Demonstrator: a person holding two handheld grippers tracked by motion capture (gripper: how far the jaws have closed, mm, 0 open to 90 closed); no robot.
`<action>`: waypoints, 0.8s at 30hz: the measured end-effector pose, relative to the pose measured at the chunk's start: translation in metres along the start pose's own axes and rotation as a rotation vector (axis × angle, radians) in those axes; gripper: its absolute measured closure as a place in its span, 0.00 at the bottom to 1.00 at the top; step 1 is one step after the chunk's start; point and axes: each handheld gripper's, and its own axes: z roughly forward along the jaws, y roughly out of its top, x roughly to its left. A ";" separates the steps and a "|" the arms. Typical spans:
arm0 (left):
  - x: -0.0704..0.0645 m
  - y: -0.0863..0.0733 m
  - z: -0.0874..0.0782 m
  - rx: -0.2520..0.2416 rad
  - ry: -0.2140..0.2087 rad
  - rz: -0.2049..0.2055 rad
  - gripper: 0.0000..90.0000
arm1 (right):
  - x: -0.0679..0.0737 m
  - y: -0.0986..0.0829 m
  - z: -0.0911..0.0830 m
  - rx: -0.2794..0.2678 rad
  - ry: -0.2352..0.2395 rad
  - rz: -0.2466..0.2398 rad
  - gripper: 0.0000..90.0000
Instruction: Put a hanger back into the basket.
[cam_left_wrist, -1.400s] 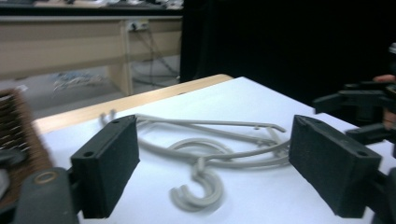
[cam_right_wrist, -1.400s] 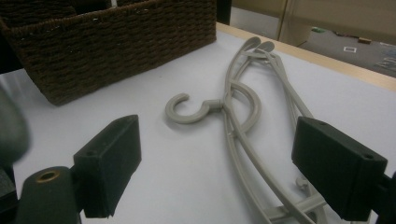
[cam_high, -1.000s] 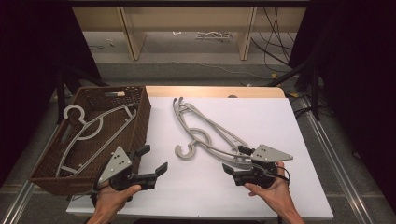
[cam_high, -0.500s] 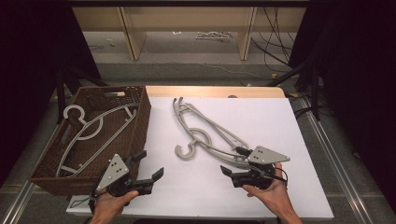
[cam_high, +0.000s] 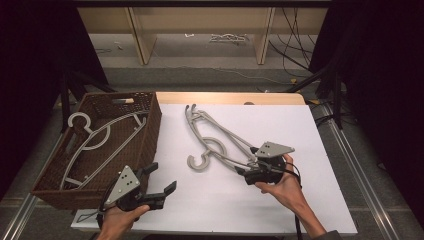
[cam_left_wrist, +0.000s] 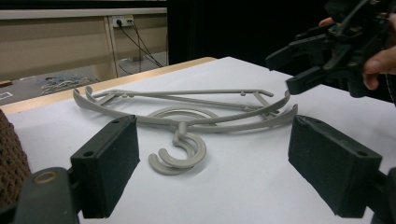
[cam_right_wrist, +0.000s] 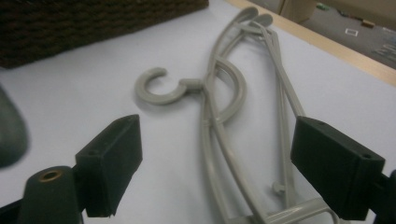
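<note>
Right gripper (cam_high: 243, 169) at the near end of the grey hangers (cam_high: 216, 141), jaws spread wide w/ the hanger arms between them, not pinched. Hangers lie stacked flat mid-table (cam_high: 300, 130), hooks toward the basket (cam_high: 150, 131). Left gripper (cam_high: 162, 179) low at front edge, jaws apart, holding nothing, facing the hooks.

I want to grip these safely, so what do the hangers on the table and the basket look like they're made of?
Hangers: probably moulded plastic, matte grey, with smooth rounded bars, an even colour and a hook of the same piece. Basket: dark brown woven wicker or rattan, natural or synthetic I can't tell; the wall shows a tight rough weave.
</note>
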 end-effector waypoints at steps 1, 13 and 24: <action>0.000 0.001 -0.001 0.006 0.007 -0.001 0.18 | -0.003 0.002 0.005 0.016 0.012 -0.005 0.27; -0.001 0.000 0.000 0.025 -0.017 0.004 0.18 | -0.012 0.007 0.067 0.226 0.069 -0.004 0.48; -0.002 0.000 -0.001 0.022 -0.018 0.001 0.18 | -0.018 0.005 0.089 0.298 0.110 0.040 0.53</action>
